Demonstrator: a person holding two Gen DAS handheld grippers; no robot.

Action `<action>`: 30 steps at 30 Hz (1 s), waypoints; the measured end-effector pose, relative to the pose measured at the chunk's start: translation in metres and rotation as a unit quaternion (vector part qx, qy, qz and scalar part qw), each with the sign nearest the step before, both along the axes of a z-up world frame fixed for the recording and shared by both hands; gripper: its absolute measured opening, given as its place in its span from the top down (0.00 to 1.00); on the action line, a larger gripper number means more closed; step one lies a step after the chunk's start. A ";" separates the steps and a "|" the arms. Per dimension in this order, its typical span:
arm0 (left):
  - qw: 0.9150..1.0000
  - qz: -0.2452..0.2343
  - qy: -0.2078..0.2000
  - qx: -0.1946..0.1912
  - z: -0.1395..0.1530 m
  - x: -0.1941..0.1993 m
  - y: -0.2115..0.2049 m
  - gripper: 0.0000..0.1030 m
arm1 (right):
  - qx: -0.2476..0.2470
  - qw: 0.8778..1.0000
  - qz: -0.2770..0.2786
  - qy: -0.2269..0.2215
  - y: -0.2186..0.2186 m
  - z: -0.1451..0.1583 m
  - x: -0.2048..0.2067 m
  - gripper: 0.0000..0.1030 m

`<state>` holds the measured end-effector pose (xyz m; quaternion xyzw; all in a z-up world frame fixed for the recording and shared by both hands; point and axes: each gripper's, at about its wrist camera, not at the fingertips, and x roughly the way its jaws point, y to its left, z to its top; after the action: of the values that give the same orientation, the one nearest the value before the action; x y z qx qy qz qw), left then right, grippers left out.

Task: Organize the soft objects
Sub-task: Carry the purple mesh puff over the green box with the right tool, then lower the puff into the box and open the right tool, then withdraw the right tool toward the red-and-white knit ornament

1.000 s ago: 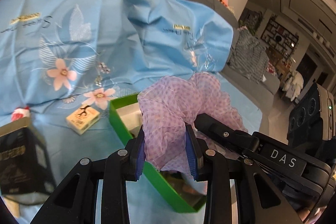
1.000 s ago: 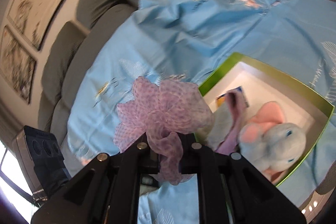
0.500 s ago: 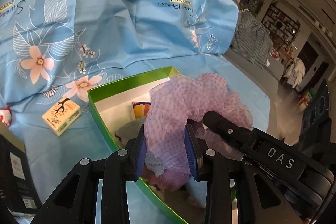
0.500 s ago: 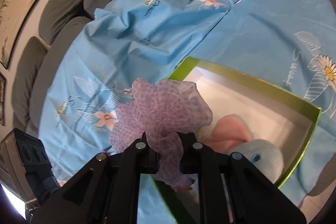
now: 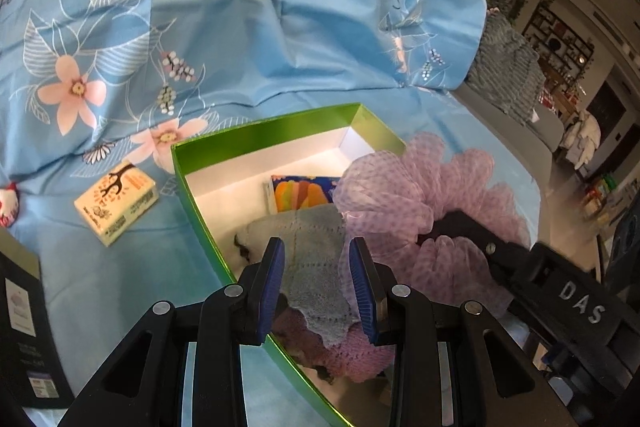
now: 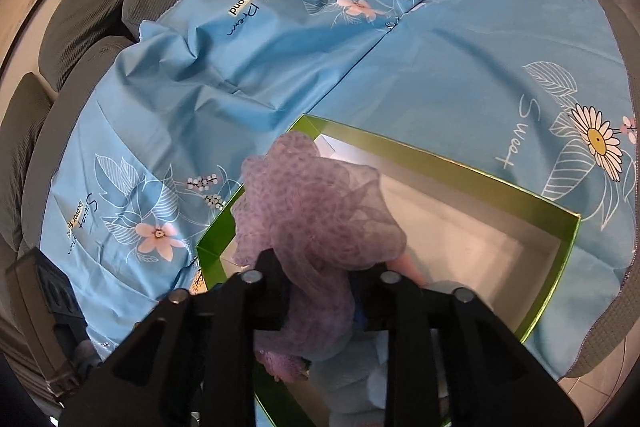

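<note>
The blue sheet (image 5: 248,39) covers the sofa. On it sits the green box (image 5: 256,137), already holding soft things. The purple net puff (image 6: 312,211) hangs over the box, pinched by the right gripper (image 6: 320,291). The left gripper (image 5: 316,267) has open, empty jaws. The small soap box (image 5: 116,201) is still outside.

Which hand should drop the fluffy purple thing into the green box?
Right, probably. The right tongs already pinch the purple mesh scrunchie over the green box. The left tongs are open around nothing, above a blue cloth.
</note>
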<state>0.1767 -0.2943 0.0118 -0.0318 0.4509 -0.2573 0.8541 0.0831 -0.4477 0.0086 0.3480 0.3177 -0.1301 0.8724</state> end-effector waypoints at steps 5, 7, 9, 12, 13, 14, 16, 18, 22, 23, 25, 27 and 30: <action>1.000 0.000 0.002 0.003 -0.001 -0.003 0.000 0.67 | -0.021 1.000 -0.009 0.017 0.003 -0.001 0.000 0.48; 1.000 -0.001 0.003 -0.001 0.000 -0.005 0.002 0.67 | -0.030 0.999 -0.005 0.013 0.002 0.002 -0.004 0.44; 1.000 -0.005 0.001 -0.005 0.004 -0.008 0.003 0.67 | -0.033 0.999 -0.008 0.004 0.001 0.004 -0.011 0.37; 1.000 -0.009 -0.004 -0.008 0.013 -0.015 0.007 0.67 | -0.038 0.999 -0.012 -0.016 0.000 0.011 -0.022 0.30; 1.000 -0.009 -0.003 -0.011 0.016 -0.018 0.009 0.67 | -0.042 0.999 -0.009 -0.023 0.000 0.015 -0.026 0.29; 1.000 -0.009 -0.002 -0.016 0.019 -0.020 0.012 0.67 | -0.046 0.999 -0.007 -0.026 0.002 0.018 -0.028 0.28; 1.000 -0.012 -0.004 -0.019 0.027 -0.029 0.021 0.58 | -0.055 0.998 -0.008 -0.032 0.005 0.023 -0.031 0.24; 1.000 -0.004 -0.011 -0.020 0.034 -0.036 0.031 0.44 | -0.060 0.997 -0.008 -0.041 0.008 0.028 -0.034 0.19; 0.998 0.026 -0.018 -0.047 0.046 -0.058 0.064 0.30 | -0.065 0.996 0.000 -0.057 0.015 0.035 -0.040 0.16; 0.998 0.033 -0.017 -0.053 0.049 -0.063 0.074 0.30 | -0.068 0.996 0.000 -0.060 0.017 0.037 -0.041 0.14; 0.996 0.054 -0.020 -0.067 0.056 -0.074 0.097 0.30 | -0.075 0.995 -0.005 -0.064 0.021 0.040 -0.043 0.10; 0.994 0.073 -0.025 -0.078 0.062 -0.084 0.119 0.30 | -0.084 0.994 -0.005 -0.064 0.028 0.043 -0.042 0.09; 0.989 0.110 -0.031 -0.090 0.070 -0.098 0.156 0.22 | -0.103 0.992 0.007 -0.069 0.044 0.049 -0.041 0.07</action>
<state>0.0788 -0.1388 0.0814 -0.1499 0.3927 -0.2020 0.8846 0.0424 -0.4035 0.0581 0.2619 0.2439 -0.1321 0.9244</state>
